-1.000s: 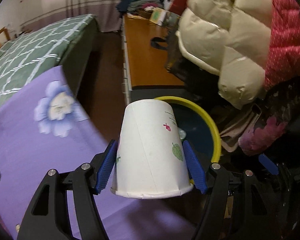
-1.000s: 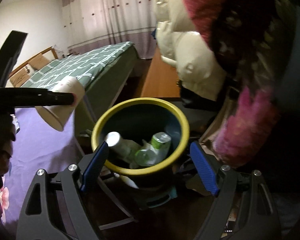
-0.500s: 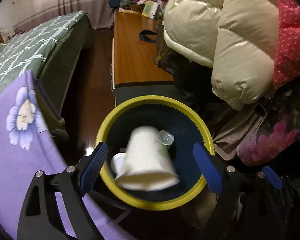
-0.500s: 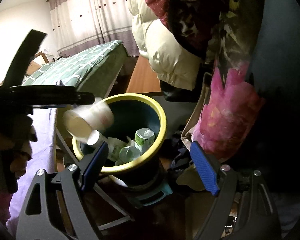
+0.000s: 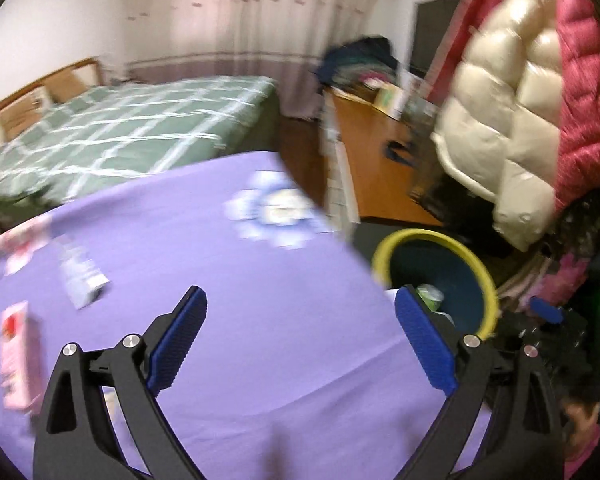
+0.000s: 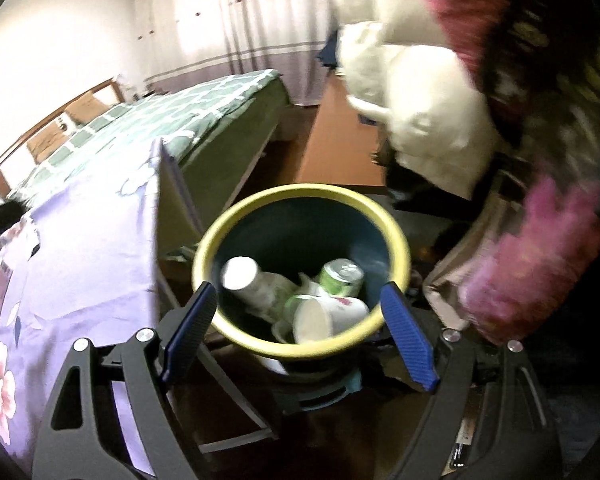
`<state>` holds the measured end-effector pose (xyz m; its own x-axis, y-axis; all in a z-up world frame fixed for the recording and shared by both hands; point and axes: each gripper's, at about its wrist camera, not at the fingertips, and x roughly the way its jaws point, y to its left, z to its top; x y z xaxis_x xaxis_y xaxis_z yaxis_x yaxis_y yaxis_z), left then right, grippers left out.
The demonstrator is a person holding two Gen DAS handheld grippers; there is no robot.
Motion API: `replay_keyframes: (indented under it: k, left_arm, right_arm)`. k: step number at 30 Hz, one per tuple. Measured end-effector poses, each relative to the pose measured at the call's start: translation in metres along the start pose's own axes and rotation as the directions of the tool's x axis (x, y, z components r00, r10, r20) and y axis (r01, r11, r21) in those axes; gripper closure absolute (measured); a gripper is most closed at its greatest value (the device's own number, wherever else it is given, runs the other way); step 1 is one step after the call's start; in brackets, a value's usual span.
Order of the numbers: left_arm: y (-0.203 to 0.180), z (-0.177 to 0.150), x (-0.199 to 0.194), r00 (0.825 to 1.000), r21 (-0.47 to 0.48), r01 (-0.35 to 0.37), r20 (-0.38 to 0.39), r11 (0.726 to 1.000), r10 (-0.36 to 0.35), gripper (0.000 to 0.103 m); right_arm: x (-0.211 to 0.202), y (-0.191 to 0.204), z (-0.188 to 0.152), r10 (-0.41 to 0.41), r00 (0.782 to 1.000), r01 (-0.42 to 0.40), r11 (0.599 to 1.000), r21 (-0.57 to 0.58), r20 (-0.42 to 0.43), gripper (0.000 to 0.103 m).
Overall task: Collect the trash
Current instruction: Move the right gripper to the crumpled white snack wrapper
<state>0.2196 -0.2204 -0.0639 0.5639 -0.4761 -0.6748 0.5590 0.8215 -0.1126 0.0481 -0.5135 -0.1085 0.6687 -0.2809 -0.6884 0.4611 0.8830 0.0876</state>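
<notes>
Trash remains on the purple cloth: a pink carton and a small box lie ahead-left of my left gripper, carton long axis running away from me. Its jaws have just been opening, nothing between them. My right gripper hangs wide and unloaded over the bin, where the cup lies; I judge the left nearer.

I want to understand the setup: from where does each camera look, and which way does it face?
Left wrist: on the left gripper, looking down over the purple cloth; its own open fingers show.
Right wrist: on the right gripper, looking down into the bin; its own open fingers show.
Shared: bin, cloth, bed.
</notes>
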Motion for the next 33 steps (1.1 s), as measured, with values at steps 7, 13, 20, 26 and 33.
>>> replay_keyframes:
  k: [7,13,20,26,33]
  left_arm:
    - [0.113,-0.061,-0.067,0.975,-0.168,-0.183,0.094,0.969,0.200,0.009]
    - [0.187,-0.100,-0.102,0.921,-0.256,-0.336,0.112,0.907,0.373,0.006]
    - [0.242,-0.133,-0.109,0.898,-0.323,-0.393,0.069,0.861,0.435,0.006]
    - [0.257,-0.146,-0.103,0.898,-0.337,-0.395,0.055,0.854,0.437,0.006]
    - [0.258,-0.147,-0.101,0.888,-0.365,-0.405,0.060,0.838,0.455,0.006]
  right_arm:
    - [0.012,0.083,0.020,0.113,0.993,-0.115,0.983,-0.141,-0.021,0.023]
    - [0.022,0.179,0.032,0.247,0.966,-0.260,0.923,-0.284,-0.080,0.023]
    - [0.047,0.279,0.042,0.383,0.907,-0.421,0.832,-0.361,-0.175,0.023]
    - [0.075,0.349,0.054,0.422,0.884,-0.467,0.787,-0.404,-0.200,0.023]
    - [0.122,0.423,0.059,0.392,0.882,-0.471,0.746,-0.471,-0.261,0.023]
